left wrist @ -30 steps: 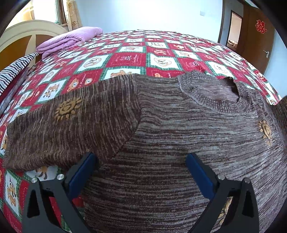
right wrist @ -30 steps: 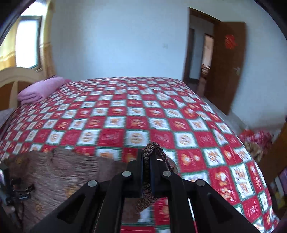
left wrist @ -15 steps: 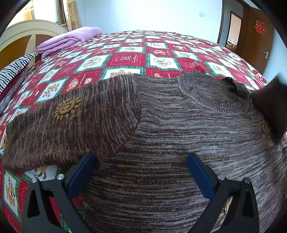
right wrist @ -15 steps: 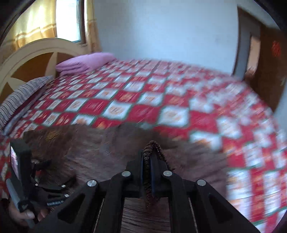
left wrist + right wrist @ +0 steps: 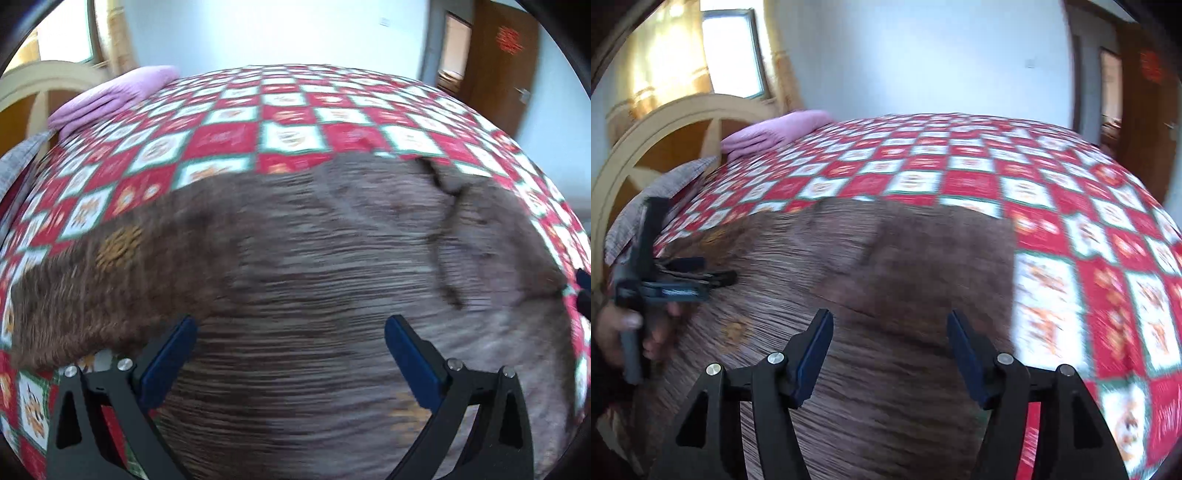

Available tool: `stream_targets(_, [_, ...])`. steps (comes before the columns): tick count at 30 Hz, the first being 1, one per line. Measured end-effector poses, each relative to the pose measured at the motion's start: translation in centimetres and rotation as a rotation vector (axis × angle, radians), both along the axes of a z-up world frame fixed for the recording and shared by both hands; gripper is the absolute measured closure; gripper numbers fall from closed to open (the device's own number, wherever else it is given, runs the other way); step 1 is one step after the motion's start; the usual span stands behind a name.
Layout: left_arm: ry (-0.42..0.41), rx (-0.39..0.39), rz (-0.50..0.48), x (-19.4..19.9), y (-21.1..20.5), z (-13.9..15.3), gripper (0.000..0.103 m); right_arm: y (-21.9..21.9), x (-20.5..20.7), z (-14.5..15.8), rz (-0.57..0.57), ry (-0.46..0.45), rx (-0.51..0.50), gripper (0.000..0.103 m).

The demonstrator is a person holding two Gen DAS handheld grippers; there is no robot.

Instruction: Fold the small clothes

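A brown knitted sweater (image 5: pixel 314 277) lies flat on the checked bed cover (image 5: pixel 295 136). Its right sleeve (image 5: pixel 942 266) lies folded across the chest, seen in the left wrist view as a darker flap (image 5: pixel 491 236). The other sleeve (image 5: pixel 92 288) stretches out to the left. My right gripper (image 5: pixel 890 317) hovers just over the folded sleeve; its jaws are opening and nothing is between the pads. My left gripper (image 5: pixel 288 325) stands open above the sweater's body, holding nothing. It also shows in the right wrist view (image 5: pixel 713 271), held by a hand (image 5: pixel 613 325).
A folded pink blanket (image 5: pixel 110 99) lies at the far left of the bed beside a striped pillow (image 5: pixel 657 199) and the curved headboard (image 5: pixel 665 147). A brown door (image 5: pixel 498 55) stands at the far right. Bare cover stretches beyond and right of the sweater.
My right gripper came down and left with the sleeve cuff, laid the sleeve over the sweater's body and opened, letting go. The left gripper rose slightly.
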State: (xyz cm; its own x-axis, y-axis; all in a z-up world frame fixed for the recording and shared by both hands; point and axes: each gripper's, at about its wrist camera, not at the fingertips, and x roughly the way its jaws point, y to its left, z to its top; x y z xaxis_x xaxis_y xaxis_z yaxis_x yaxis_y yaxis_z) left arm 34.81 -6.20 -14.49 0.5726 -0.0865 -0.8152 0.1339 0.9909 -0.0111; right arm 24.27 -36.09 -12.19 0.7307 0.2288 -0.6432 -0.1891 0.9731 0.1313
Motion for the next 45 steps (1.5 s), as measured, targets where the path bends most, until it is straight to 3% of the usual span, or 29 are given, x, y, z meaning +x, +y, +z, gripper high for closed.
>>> stream_targets(5, [-0.014, 0.050, -0.117, 1.2, -7.1, 2.0, 0.000, -2.3, -0.3, -2.5, -0.067, 0.015, 0.104, 0.038])
stream_targets(10, [-0.009, 0.119, -0.140, 4.3, -13.1, -0.1, 0.000, -4.1, -0.1, -3.1, -0.100, 0.033, 0.208, 0.035])
stream_targets(12, [-0.034, 0.174, -0.108, 5.1, -14.2, -0.7, 0.000, -4.4, 0.4, -3.5, -0.095, 0.059, 0.239, 0.035])
stream_targets(14, [-0.080, 0.284, -0.033, 6.5, -14.2, -1.4, 0.000, -4.5, 0.3, -3.6, -0.098, 0.061, 0.243, 0.035])
stream_targets(16, [-0.100, 0.332, 0.108, 8.0, -11.9, -1.4, 0.000, -4.2, 0.1, -3.4, -0.083, 0.050, 0.233, 0.035])
stream_targets(18, [-0.064, 0.397, 0.278, 9.3, -8.8, -1.6, 0.000, -3.7, 0.2, -3.5, -0.062, 0.055, 0.219, 0.035])
stream_targets(20, [-0.005, 0.324, 0.379, 9.7, -5.1, -1.7, 0.000, -3.5, 0.5, -3.7, -0.052, 0.072, 0.213, 0.035])
stream_targets(21, [0.028, 0.239, 0.382, 9.5, -3.5, -1.8, 0.000, -3.6, 0.7, -3.9, -0.050, 0.078, 0.215, 0.035])
stream_targets(23, [0.042, 0.143, 0.385, 8.4, -2.0, -1.6, 0.001, -3.8, 0.7, -3.9, -0.053, 0.079, 0.228, 0.035])
stream_targets(25, [0.018, 0.025, 0.325, 6.5, -2.0, -1.0, 0.001, -4.2, 0.2, -3.7, -0.073, 0.055, 0.235, 0.035])
stream_targets(28, [-0.010, -0.044, 0.187, 4.6, -4.2, -0.4, 0.001, -3.9, 0.1, -1.7, -0.076, -0.004, 0.188, 0.035])
stream_targets(30, [-0.007, -0.048, 0.097, 4.3, -6.1, -0.5, 0.001, -2.3, 1.9, 0.0, -0.022, -0.004, 0.113, 0.036])
stream_targets(33, [-0.008, 0.017, 0.065, 4.7, -8.0, -1.7, 0.001, 1.1, 6.5, 2.0, 0.067, 0.002, -0.012, 0.055])
stream_targets(36, [-0.014, -0.008, 0.083, 4.9, -7.5, -2.5, 0.000, 4.8, 12.7, 2.1, 0.117, 0.042, -0.119, 0.055])
stream_targets(38, [-0.004, -0.069, 0.096, 4.7, -6.5, -2.7, 0.000, 6.9, 17.0, 1.4, 0.158, 0.103, -0.158, 0.055])
stream_targets(40, [-0.024, -0.077, 0.098, 4.0, -6.5, -2.7, 0.000, 8.6, 20.4, 0.3, 0.212, 0.177, -0.213, 0.056])
stream_targets(41, [-0.031, -0.068, 0.095, 3.8, -6.7, -2.7, 0.000, 9.2, 21.6, -0.4, 0.226, 0.211, -0.250, 0.063])
stream_targets(42, [-0.030, -0.063, 0.093, 3.8, -7.0, -2.8, 0.000, 10.1, 23.1, -1.4, 0.240, 0.237, -0.332, 0.081])
stream_targets(43, [-0.030, -0.066, 0.095, 3.9, -7.0, -2.8, 0.000, 10.3, 24.0, -2.0, 0.231, 0.236, -0.409, 0.091])
stream_targets(45, [-0.037, -0.059, 0.092, 3.7, -7.1, -2.9, 0.000, 9.0, 27.0, -2.5, 0.117, 0.218, -0.500, 0.092])
